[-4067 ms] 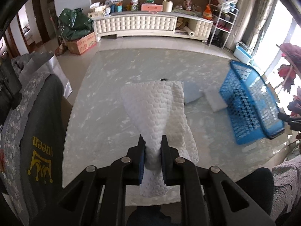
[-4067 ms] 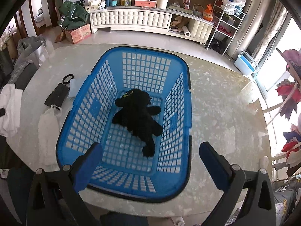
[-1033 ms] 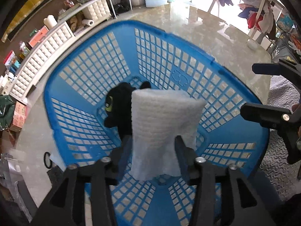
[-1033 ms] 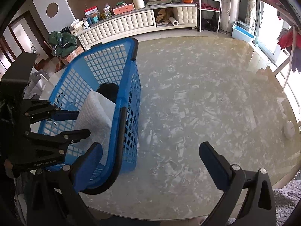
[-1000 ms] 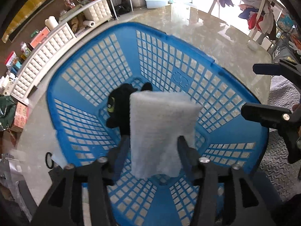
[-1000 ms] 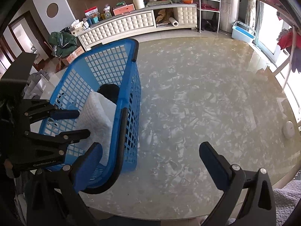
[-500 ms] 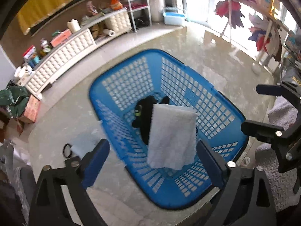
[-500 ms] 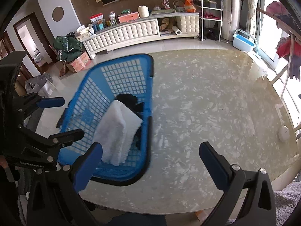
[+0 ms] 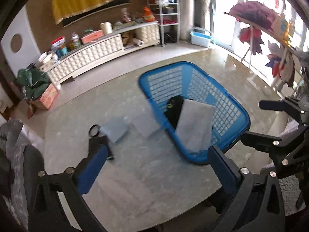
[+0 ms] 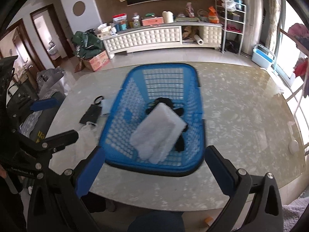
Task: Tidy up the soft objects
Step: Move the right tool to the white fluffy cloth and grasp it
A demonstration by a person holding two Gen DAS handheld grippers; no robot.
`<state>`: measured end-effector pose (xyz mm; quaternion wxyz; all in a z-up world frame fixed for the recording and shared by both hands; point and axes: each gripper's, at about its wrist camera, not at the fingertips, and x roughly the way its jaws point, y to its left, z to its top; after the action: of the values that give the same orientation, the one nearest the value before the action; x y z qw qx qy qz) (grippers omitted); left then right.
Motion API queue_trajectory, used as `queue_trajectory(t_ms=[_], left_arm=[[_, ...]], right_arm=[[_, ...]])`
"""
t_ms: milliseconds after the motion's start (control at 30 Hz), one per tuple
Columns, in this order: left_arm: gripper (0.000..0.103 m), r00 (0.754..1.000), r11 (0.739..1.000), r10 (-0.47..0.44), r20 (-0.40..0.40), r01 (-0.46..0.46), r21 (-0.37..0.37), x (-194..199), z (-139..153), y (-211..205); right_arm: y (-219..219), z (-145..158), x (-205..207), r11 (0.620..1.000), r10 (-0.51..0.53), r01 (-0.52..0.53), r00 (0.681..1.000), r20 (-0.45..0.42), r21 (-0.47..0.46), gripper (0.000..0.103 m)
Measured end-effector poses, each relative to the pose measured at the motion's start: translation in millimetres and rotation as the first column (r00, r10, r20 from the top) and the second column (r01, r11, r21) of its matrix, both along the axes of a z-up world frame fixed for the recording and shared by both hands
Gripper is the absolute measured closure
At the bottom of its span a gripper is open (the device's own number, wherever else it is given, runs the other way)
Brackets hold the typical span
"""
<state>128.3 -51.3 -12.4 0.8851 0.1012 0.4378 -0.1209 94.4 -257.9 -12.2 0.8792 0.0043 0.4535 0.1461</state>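
A blue plastic lattice laundry basket (image 10: 193, 100) stands on the pale marbled glass surface (image 10: 241, 116), and inside it a folded white quilted cloth (image 10: 157, 133) lies slumped across a black plush toy (image 10: 180, 141), one end of the cloth leaning up against the basket's near wall. Stacking them this way gathers the soft things into one container, which is what the task wants.

The left claw (image 9: 152, 169) hangs above the surface with its blue-padded fingers spread wide and nothing between them; the right claw (image 10: 154, 169) is likewise spread and empty, facing the basket from the near side, perhaps to steady it.

Left of the basket several items lie loose on the surface: a folded pale blue cloth (image 9: 114, 130), a flat white folded cloth (image 9: 145, 124) just beside the basket wall, a black pouch (image 9: 99, 142) and a black ring-shaped hair tie (image 9: 94, 130). In my judgement the left claw, pointing toward that side, is well placed to go for one of these next; the pale blue cloth looks limp and should be pinched at a fold
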Motion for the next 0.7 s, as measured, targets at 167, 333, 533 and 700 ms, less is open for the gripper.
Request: queue_trajectory(t_ms=[167,333,533,700], left_arm=[[0.000,0.997,0.995,0.079,0.004,-0.079,-0.057,-19.9,3.8,39.1],[0.000,0.992,0.988,0.126,0.021,-0.124,-0.091,-39.0,9.1,71.0],[0.000,0.977,0.973,0.212,0.002,-0.211,-0.090,-53.8,4.0,104.5],[0.000,0.965,0.962,0.260,-0.021,-0.260,-0.077,-63.2,-12.5,131.0]], right_arm=[[27.6,-0.9,-5.8,0.998,0.061,-0.061,0.998,-0.005,0.002,0.000],[55.4,-0.9,-7.7,0.994,0.110,-0.110,0.994,0.000,-0.010,0.000],[92.5,-6.4,-5.2,0.986,0.166,-0.166,0.986,-0.013,0.001,0.000],[123.8,-15.6,-3.3,0.973,0.227,-0.228,0.973,-0.033,-0.019,0.000]])
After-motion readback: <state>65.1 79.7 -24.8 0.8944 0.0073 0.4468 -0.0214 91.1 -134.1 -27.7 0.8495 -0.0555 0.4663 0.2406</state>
